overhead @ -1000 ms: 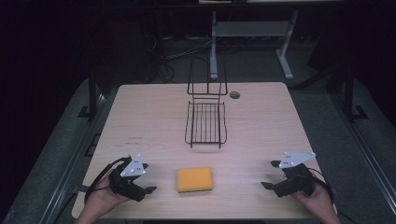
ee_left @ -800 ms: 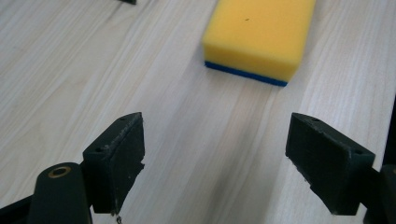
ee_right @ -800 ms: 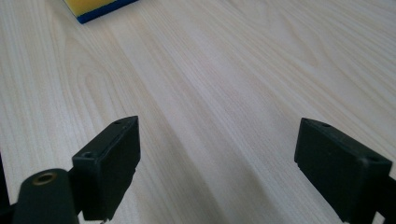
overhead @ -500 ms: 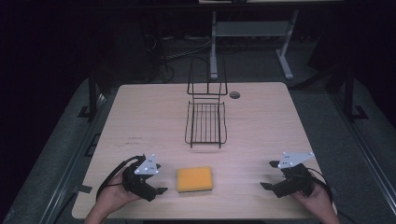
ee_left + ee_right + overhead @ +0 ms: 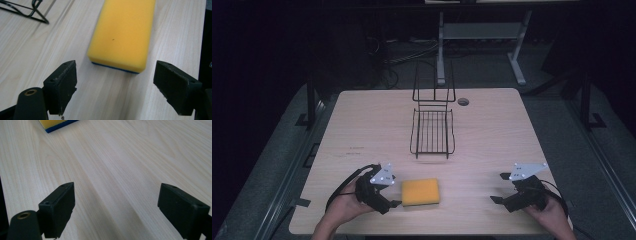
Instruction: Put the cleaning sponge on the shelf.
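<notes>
A yellow sponge (image 5: 420, 192) with a blue underside lies flat near the table's front edge. My left gripper (image 5: 393, 203) stands open just left of it, its jaws wide apart. In the left gripper view the sponge (image 5: 123, 35) lies straight ahead of the left gripper (image 5: 123, 88), a short gap from the fingertips. My right gripper (image 5: 498, 195) rests open at the front right, well apart from the sponge. The right gripper view has the open right gripper (image 5: 117, 207) over bare wood and a corner of the sponge (image 5: 56, 124) at the top left.
A black wire rack (image 5: 432, 125) with an upright back stands at the table's middle, behind the sponge; one corner of the rack (image 5: 27, 10) appears in the left gripper view. A round cable hole (image 5: 463, 101) sits near the far edge of the wooden table (image 5: 362, 130).
My left gripper has slid right along the front edge until its open jaws stand close to the sponge's left end. The right gripper has stayed put.
</notes>
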